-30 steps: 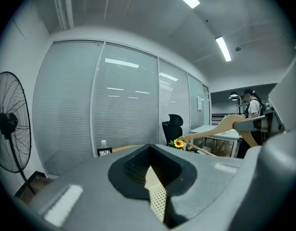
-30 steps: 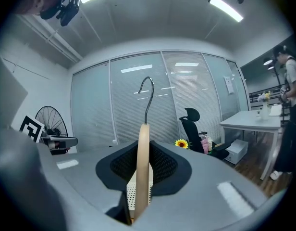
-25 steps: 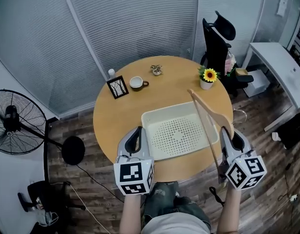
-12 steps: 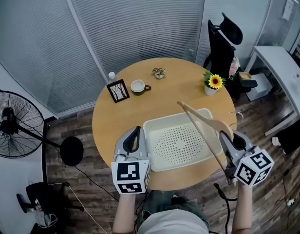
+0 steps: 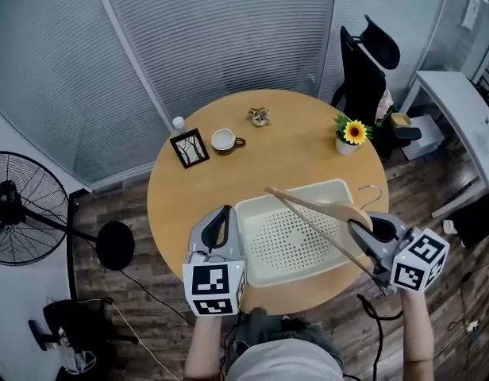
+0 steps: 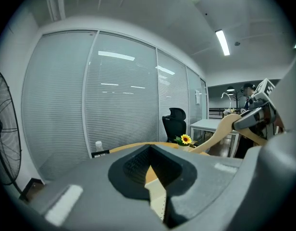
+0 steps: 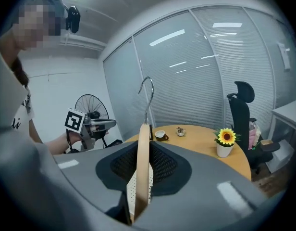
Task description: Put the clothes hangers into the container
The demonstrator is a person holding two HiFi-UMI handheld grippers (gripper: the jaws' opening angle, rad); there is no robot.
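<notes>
Nearest, the person's forearms are cut off by the lower edge of the head view. The left gripper [image 5: 221, 215] hangs over the near left of the round wooden table [image 5: 292, 157], just beside the left rim of the white perforated container [image 5: 280, 244]. Its jaws sit together with nothing between them, and its own view gives only a sliver of tabletop and container through the slit.

The right gripper [image 5: 357, 228] is at the container's near right corner, which it hides, and its jaws are clamped on a wooden clothes hanger [image 5: 337, 207]. The hanger is up over the container. Its long axis slants from near right to far left, with the far tip over the container's far left part. Its near end is lost under the gripper and its marker cube. The metal hook [image 5: 369, 186] sticks out to the far right, past the container's right rim. Whether the wood touches the container I cannot tell. In the right gripper view the hanger shows edge-on, hook upward.

Farther along the table stand a picture frame [image 5: 191, 146], a cup [image 5: 224, 138], a small ornament [image 5: 259, 116] too tiny to make out, and a potted sunflower [image 5: 355, 132]. Beyond are a black office chair [image 5: 367, 62] at far right, a standing fan [image 5: 18, 213] cut off at the left edge, and slatted blinds [image 5: 229, 38].
</notes>
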